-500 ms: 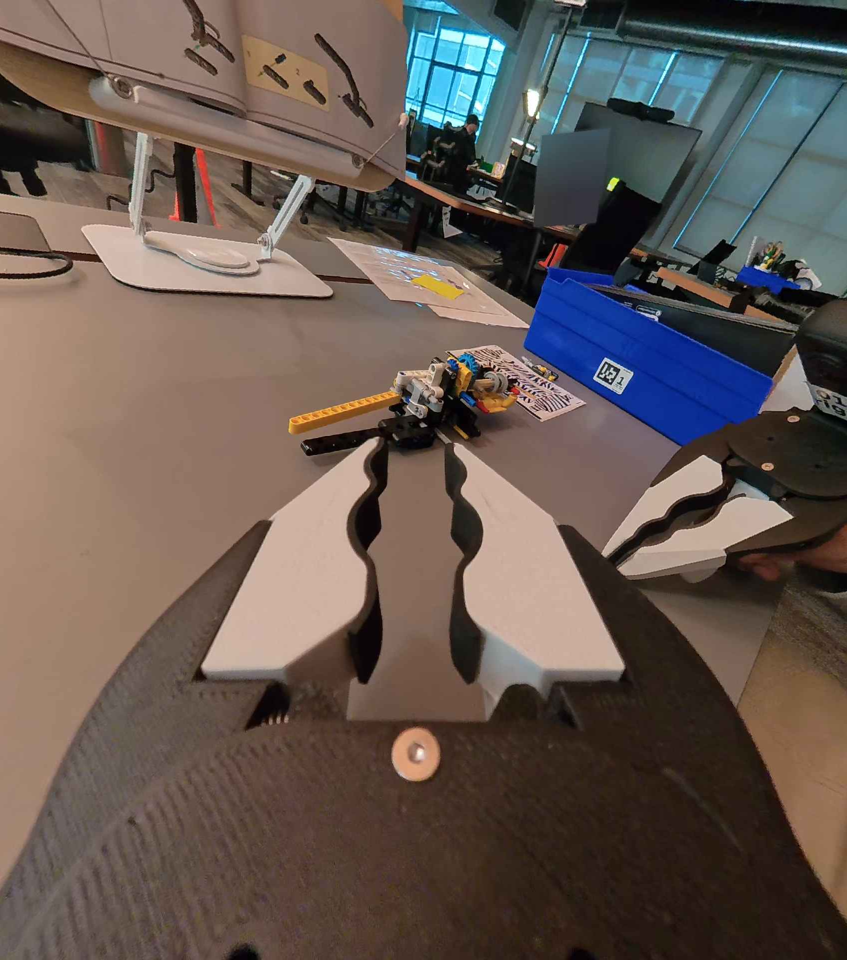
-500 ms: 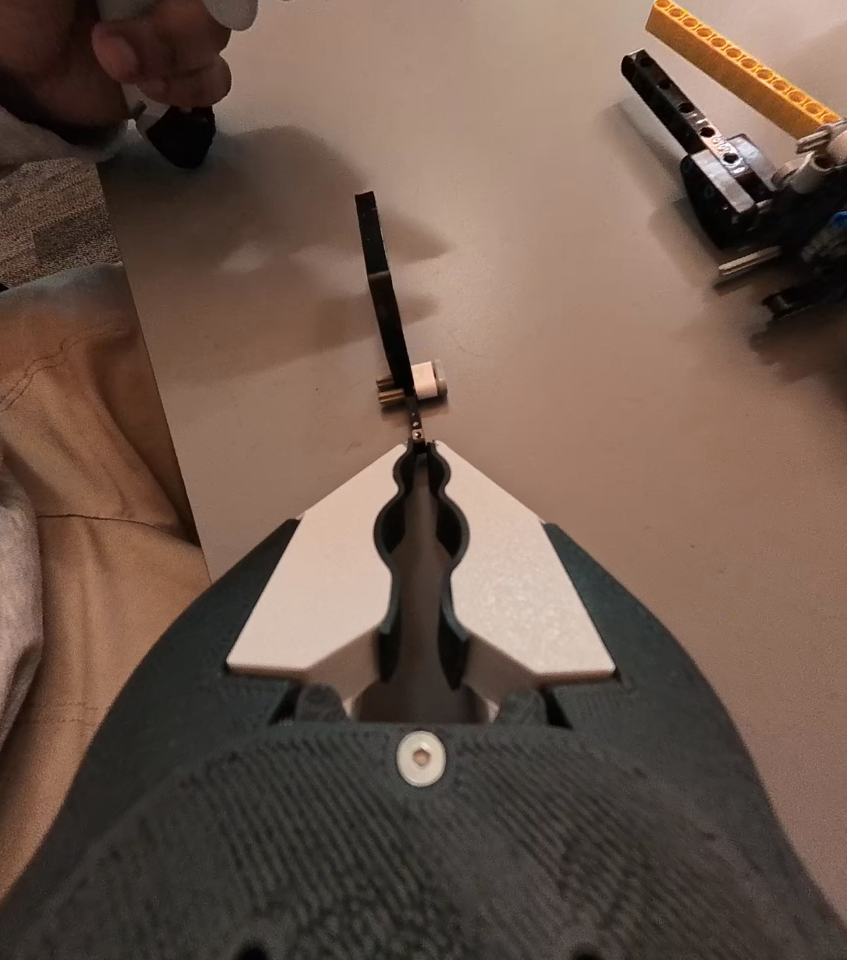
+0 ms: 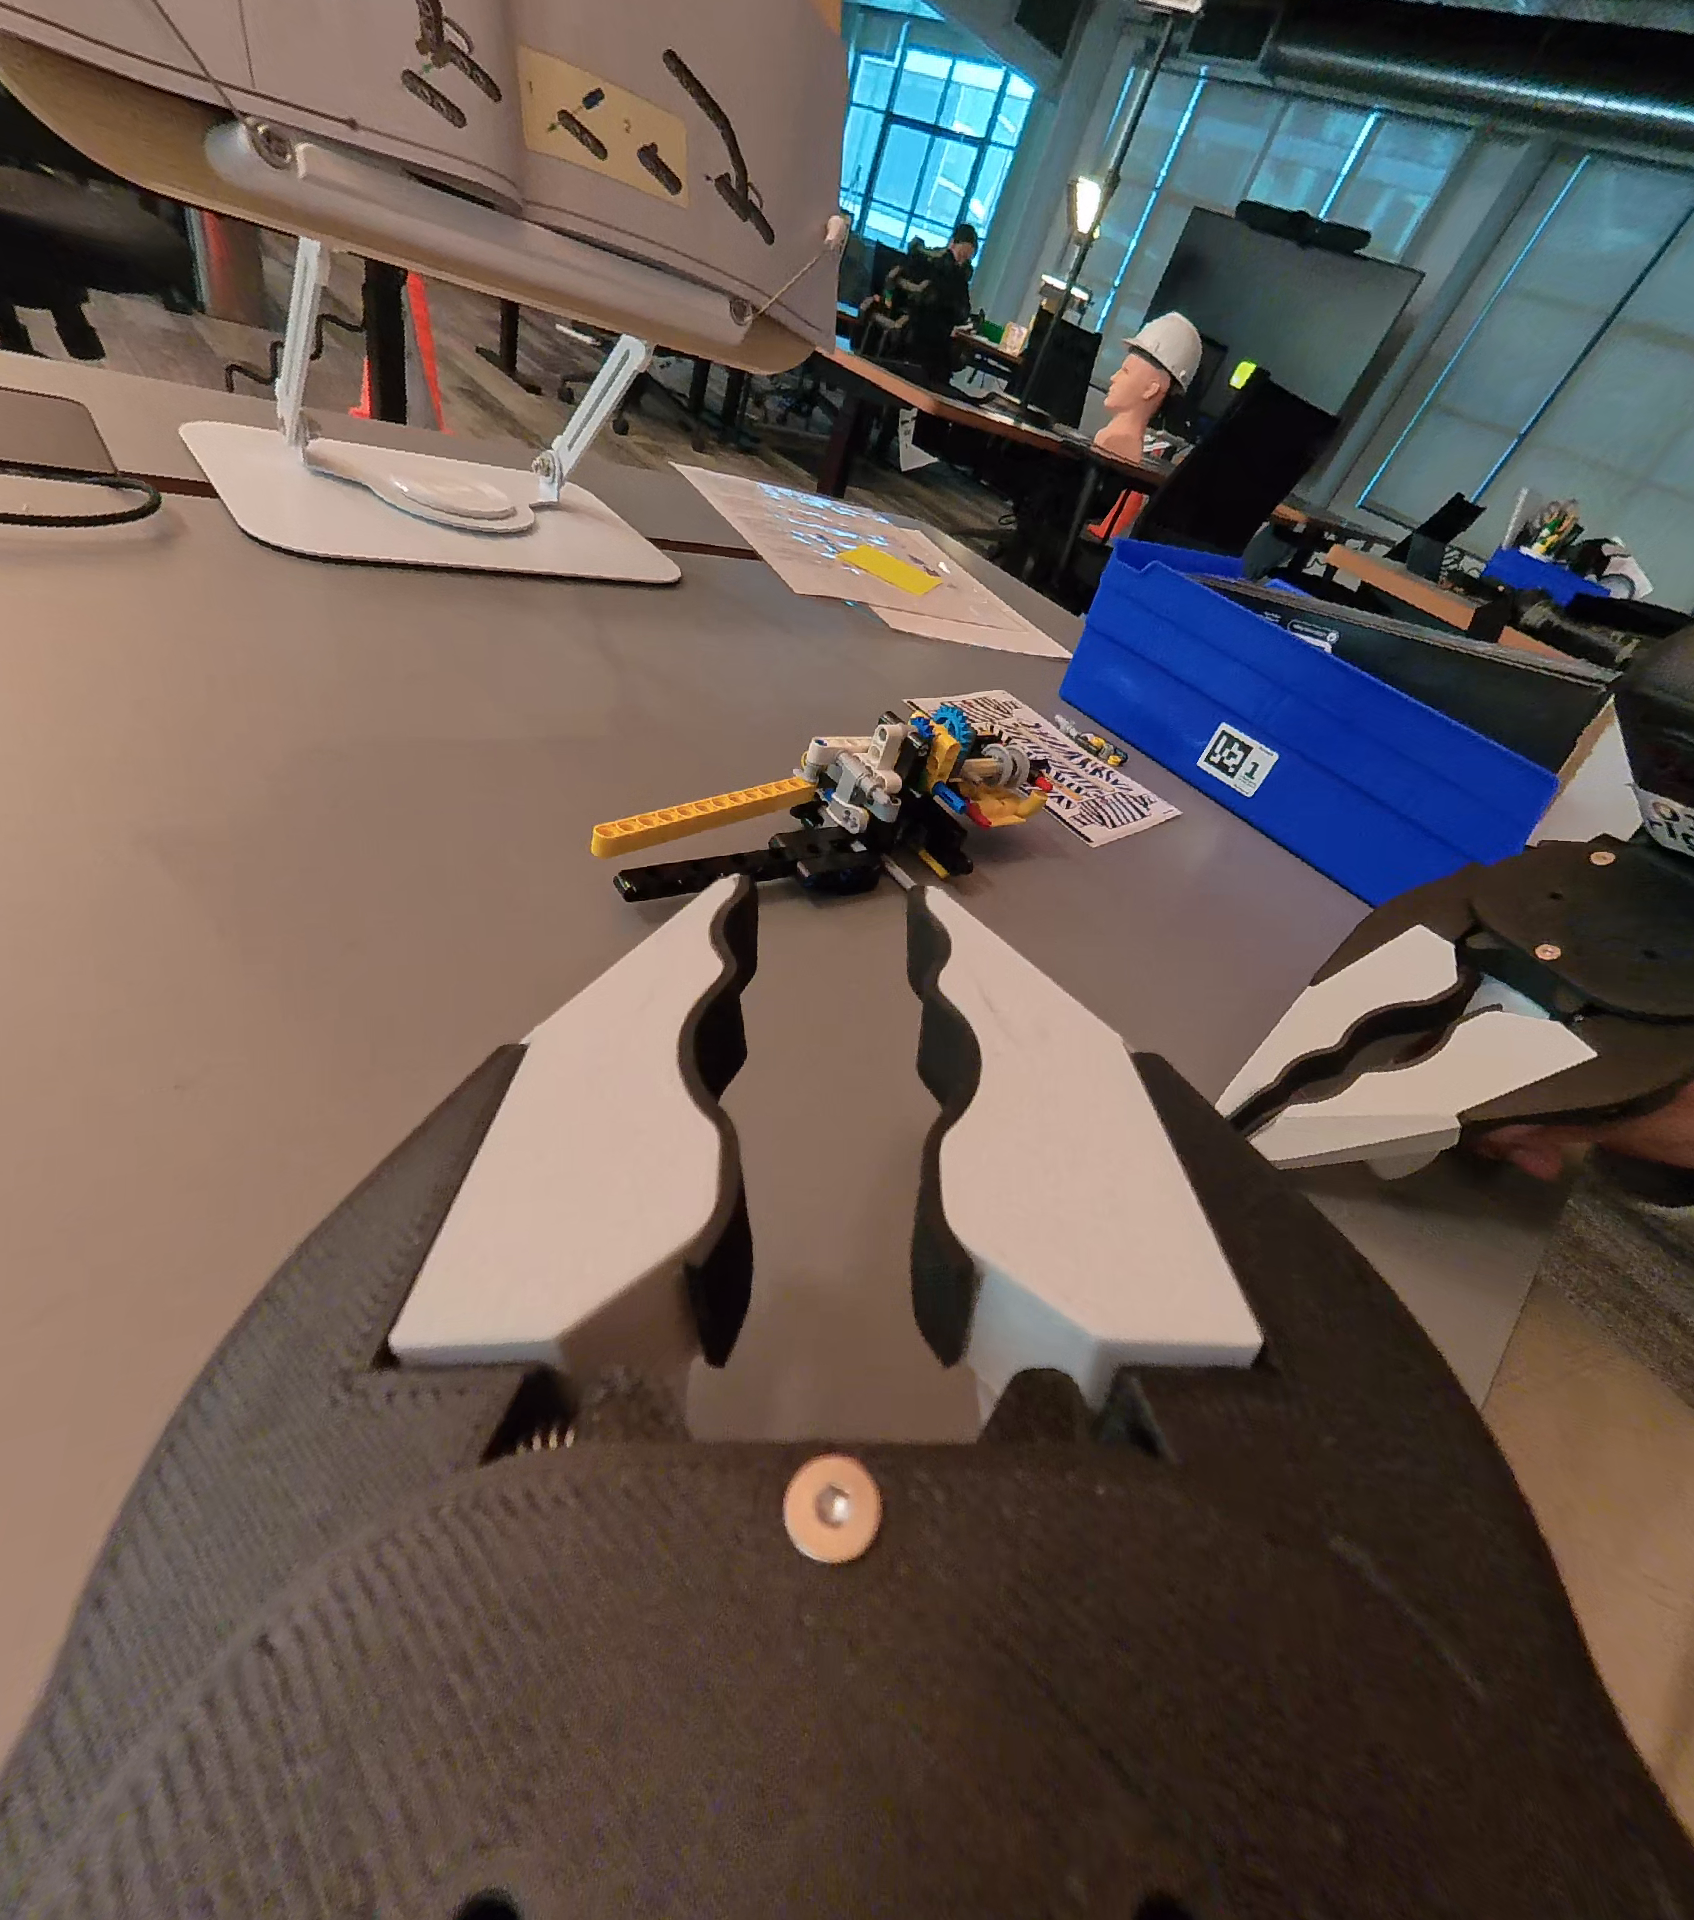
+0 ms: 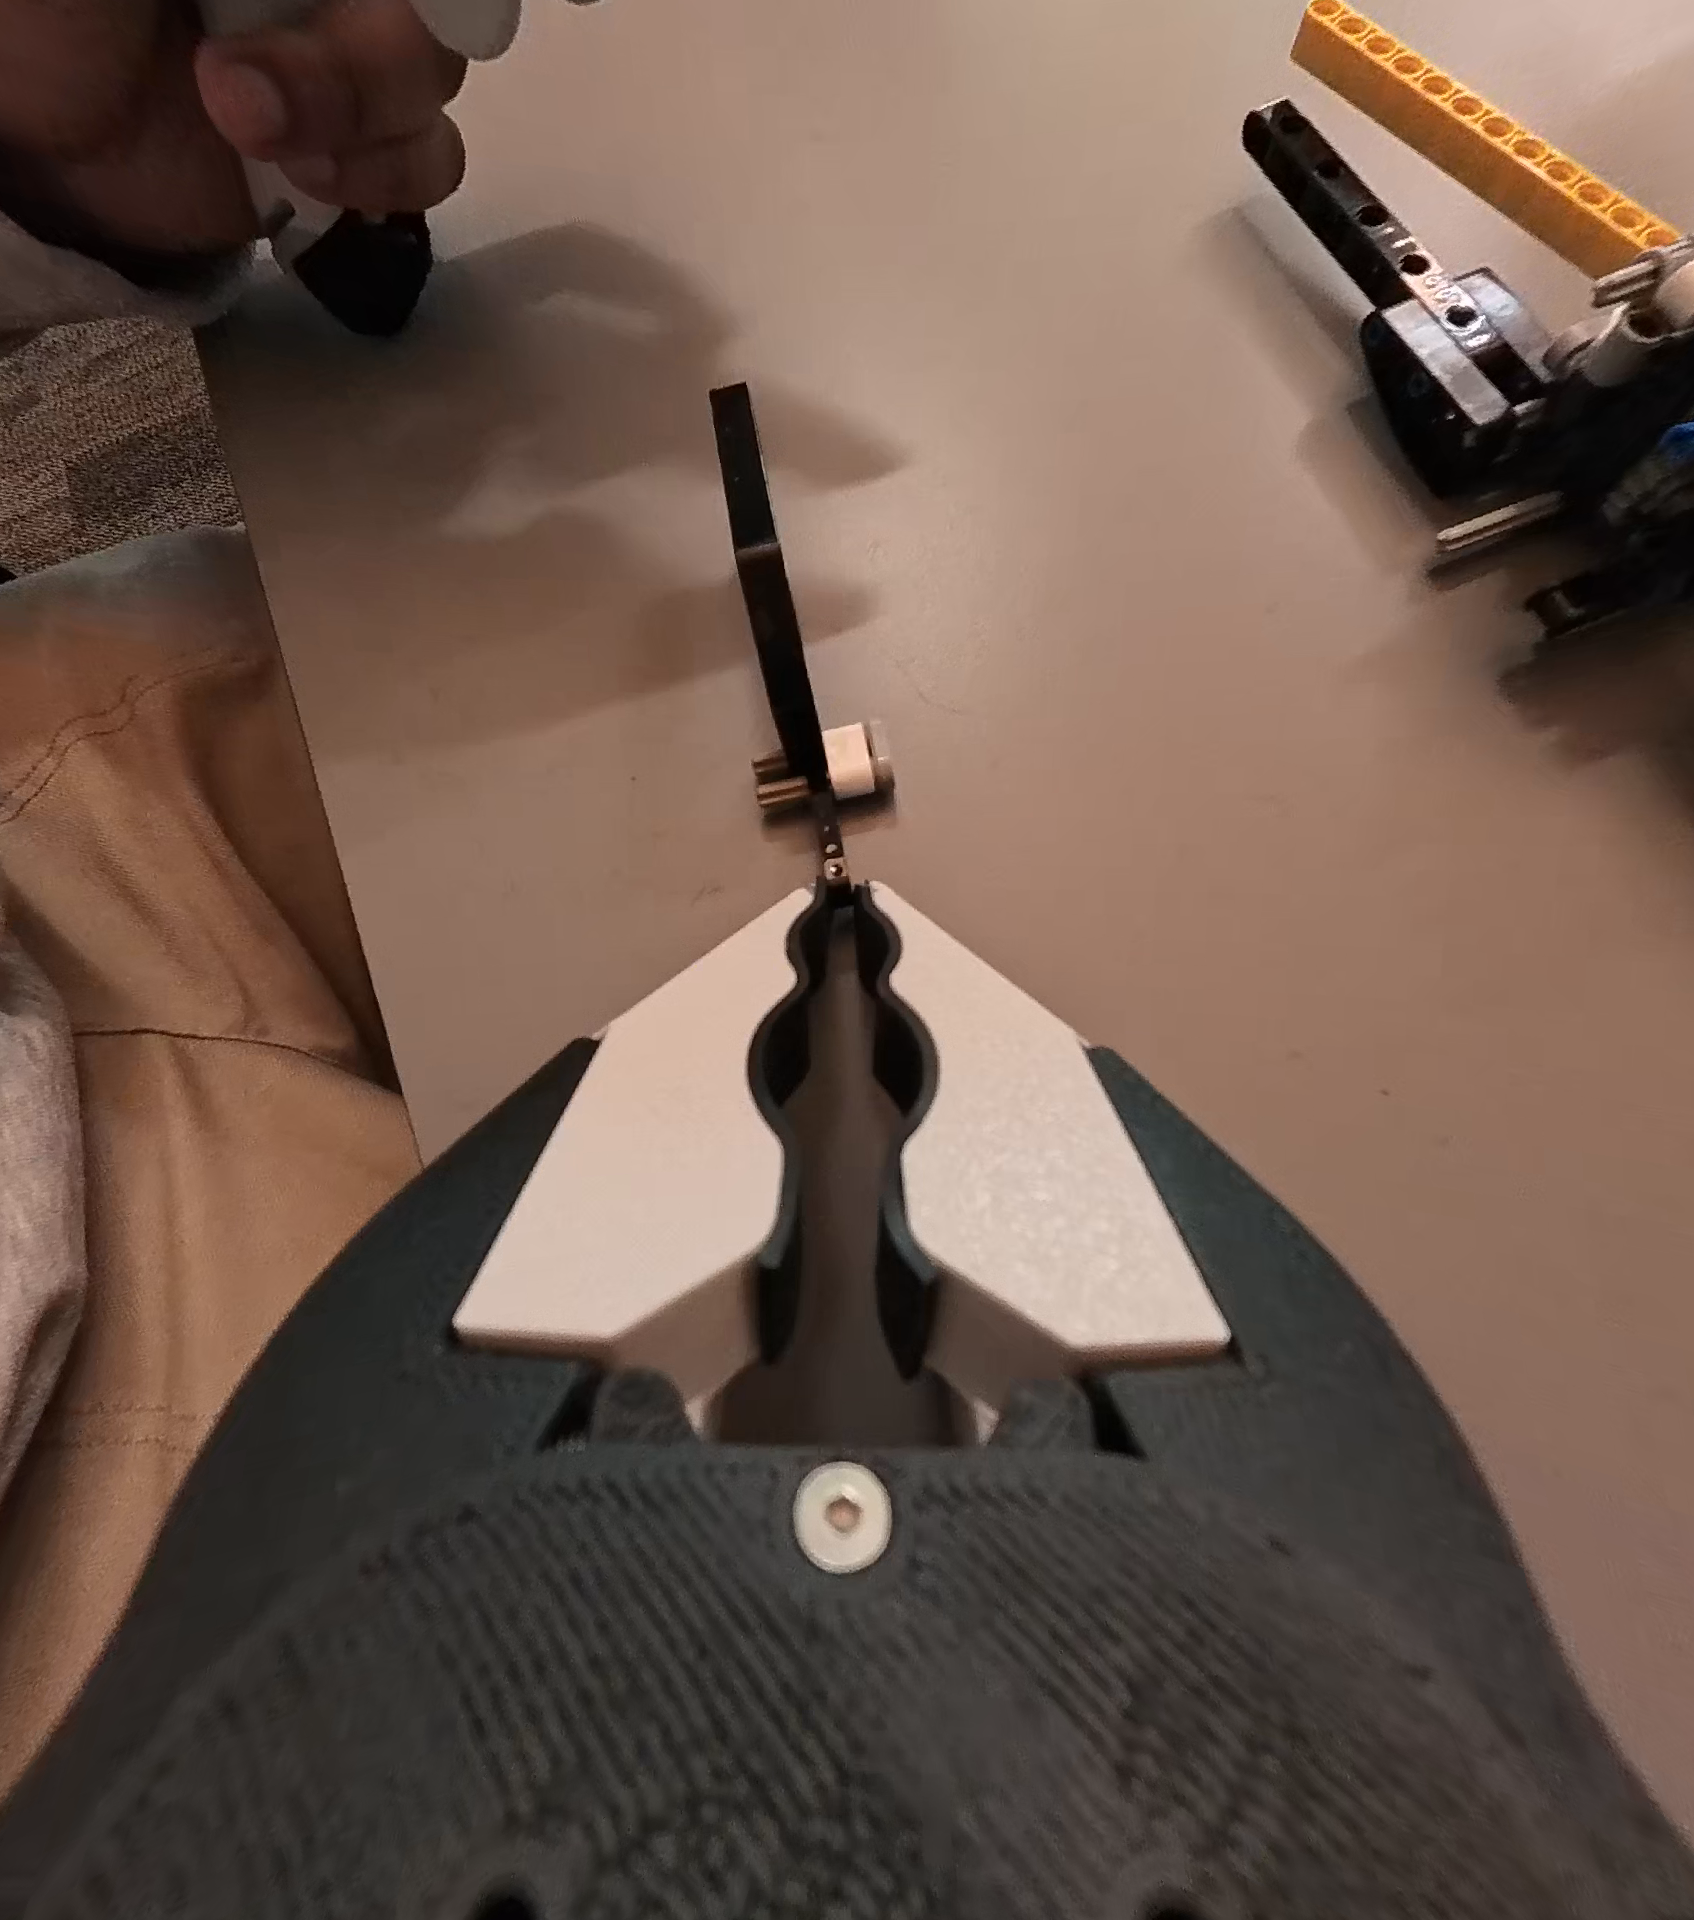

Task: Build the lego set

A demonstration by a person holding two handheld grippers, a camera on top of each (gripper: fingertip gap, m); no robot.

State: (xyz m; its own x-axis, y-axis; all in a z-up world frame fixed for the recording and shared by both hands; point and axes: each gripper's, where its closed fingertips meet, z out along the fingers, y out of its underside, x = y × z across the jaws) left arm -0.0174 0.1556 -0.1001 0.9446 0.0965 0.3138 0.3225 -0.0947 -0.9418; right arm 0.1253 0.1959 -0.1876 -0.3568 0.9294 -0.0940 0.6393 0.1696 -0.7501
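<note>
The partly built lego model (image 3: 874, 800) lies mid-table, with a yellow beam (image 3: 697, 816) and a black beam (image 3: 697, 873) sticking out toward the left. My left gripper (image 3: 827, 899) is open and empty, just short of the model. My right gripper (image 4: 835, 894) is shut on the near end of a thin black lego beam (image 4: 765, 561), which points away from me above the table. A white and tan pin (image 4: 827, 771) crosses the beam near my fingertips. The model (image 4: 1549, 364) is at the upper right of the right wrist view. The right gripper (image 3: 1238, 1117) also shows at the right of the left wrist view, its tip hidden.
A blue bin (image 3: 1310, 748) stands right of the model, with a patterned sheet (image 3: 1061, 769) beside it. A white stand (image 3: 427, 509) holding an instruction booklet is at the back, and paper sheets (image 3: 864, 561) lie next to it. The table's near edge (image 4: 303, 675) borders a lap. A hand (image 4: 303, 104) holds the left gripper. Spacing between my two grippers at the tips: around 20 centimeters.
The left gripper's fingers have spread slightly wider and its view has shifted a little. The right gripper still holds the black beam in the same place.
</note>
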